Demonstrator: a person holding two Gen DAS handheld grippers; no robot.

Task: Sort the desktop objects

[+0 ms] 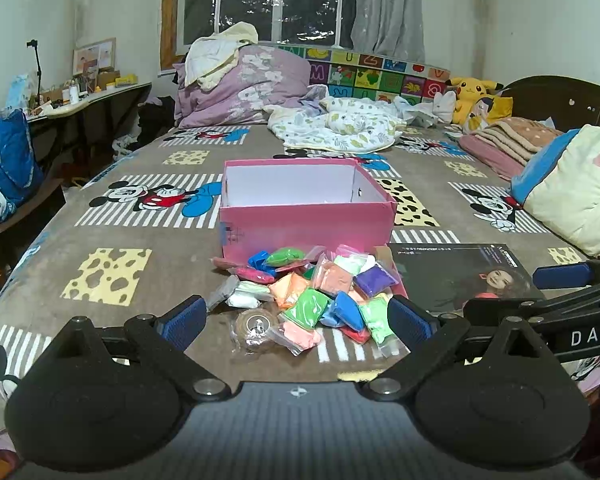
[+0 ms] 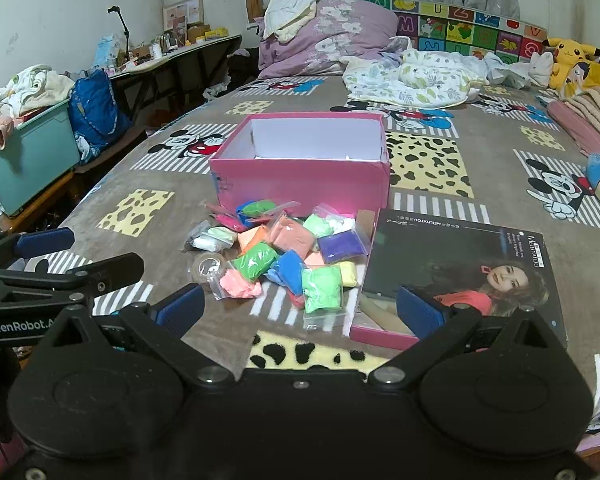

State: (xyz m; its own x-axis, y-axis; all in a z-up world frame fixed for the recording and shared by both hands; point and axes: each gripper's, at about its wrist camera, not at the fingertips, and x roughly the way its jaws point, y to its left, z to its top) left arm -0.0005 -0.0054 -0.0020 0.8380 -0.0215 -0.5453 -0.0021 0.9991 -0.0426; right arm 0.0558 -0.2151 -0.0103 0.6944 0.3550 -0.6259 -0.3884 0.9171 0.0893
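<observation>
An open pink box [image 1: 306,230] [image 2: 300,180] with a white inside stands on the bed. In front of it lies a pile of small coloured clay bags [image 1: 320,292] [image 2: 288,256], with a roll of clear tape [image 1: 256,326] [image 2: 210,268] at its near left. The dark box lid [image 1: 464,276] [image 2: 456,276] with a printed portrait lies to the right of the pile. My left gripper [image 1: 298,320] is open, just short of the pile, nothing between its fingers. My right gripper [image 2: 300,308] is open too, its right finger [image 2: 420,312] over the lid's near edge.
The bed's Mickey-print cover [image 1: 112,276] carries a rumpled blanket [image 1: 340,128], a purple duvet [image 1: 244,84] and pillows [image 1: 572,188] farther back. A teal bin [image 2: 28,160] and a blue bag [image 2: 94,112] stand left of the bed, beside a cluttered desk [image 1: 80,100].
</observation>
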